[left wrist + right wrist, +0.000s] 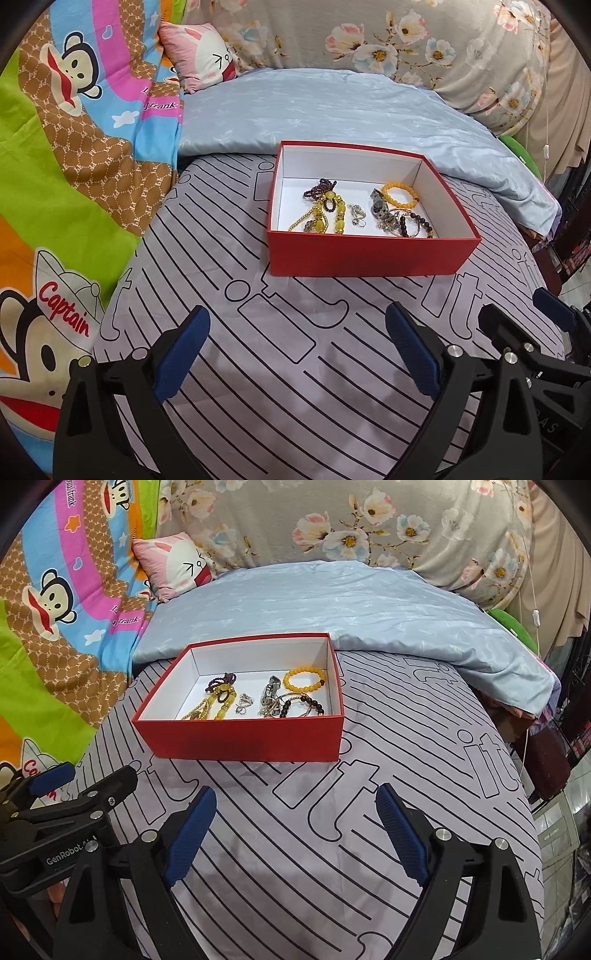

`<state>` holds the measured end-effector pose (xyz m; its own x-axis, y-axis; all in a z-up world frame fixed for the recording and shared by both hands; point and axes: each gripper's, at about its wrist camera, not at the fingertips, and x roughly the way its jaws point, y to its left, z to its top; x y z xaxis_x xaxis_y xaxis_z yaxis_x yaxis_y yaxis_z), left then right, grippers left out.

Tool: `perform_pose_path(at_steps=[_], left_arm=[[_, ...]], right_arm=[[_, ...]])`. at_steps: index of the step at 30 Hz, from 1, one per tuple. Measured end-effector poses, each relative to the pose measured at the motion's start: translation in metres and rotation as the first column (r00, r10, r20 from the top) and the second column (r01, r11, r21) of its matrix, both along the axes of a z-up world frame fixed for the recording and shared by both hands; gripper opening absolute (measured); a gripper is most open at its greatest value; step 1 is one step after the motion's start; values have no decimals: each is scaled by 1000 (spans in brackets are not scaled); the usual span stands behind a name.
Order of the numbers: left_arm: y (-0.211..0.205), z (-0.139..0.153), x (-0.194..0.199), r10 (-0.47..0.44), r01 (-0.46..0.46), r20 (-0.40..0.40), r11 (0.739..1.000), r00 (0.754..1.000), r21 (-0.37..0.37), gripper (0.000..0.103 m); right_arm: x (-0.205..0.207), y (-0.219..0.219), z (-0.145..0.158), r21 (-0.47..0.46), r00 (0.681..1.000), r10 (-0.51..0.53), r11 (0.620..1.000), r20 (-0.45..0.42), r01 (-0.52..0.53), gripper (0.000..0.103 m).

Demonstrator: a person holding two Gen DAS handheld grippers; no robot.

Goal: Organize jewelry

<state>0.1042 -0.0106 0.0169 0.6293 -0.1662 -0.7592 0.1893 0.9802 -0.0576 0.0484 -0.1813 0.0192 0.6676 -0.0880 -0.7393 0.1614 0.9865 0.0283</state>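
Jewelry (364,210): mixed beads, bracelets, rings, heaped inside red box (369,254) on striped sheet (295,369); left gripper (297,350) and right gripper (295,834) spread wide, holding nothing, near box.

Striped bed sheet (258,369); red box (369,254), blue quilt (332,110) on it.

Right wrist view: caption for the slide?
Open right gripper hovers before red box of jewelry on striped bedsheet.
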Motion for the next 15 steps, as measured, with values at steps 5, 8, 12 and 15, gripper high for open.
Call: perform_pose_path(at_steps=[5,8,12,15], left_arm=[[2,0,0,12,-12,0,1000,1000,-1,93],[3,0,0,17,-17,-4,1000,1000,-6,93],[3,1,0,20,-20,-4,1000,1000,-10,93],[4,1,0,21,-21,-2,1000,1000,-9,93]], right_arm=[[0,2,0,-1,1000,6,1000,1,-6,86],[0,2,0,4,1000,6,1000,3,-6,86],[0,3,1,6,1000,4,1000,5,-4,86],[0,2,1,6,1000,6,1000,5,-6,86]])
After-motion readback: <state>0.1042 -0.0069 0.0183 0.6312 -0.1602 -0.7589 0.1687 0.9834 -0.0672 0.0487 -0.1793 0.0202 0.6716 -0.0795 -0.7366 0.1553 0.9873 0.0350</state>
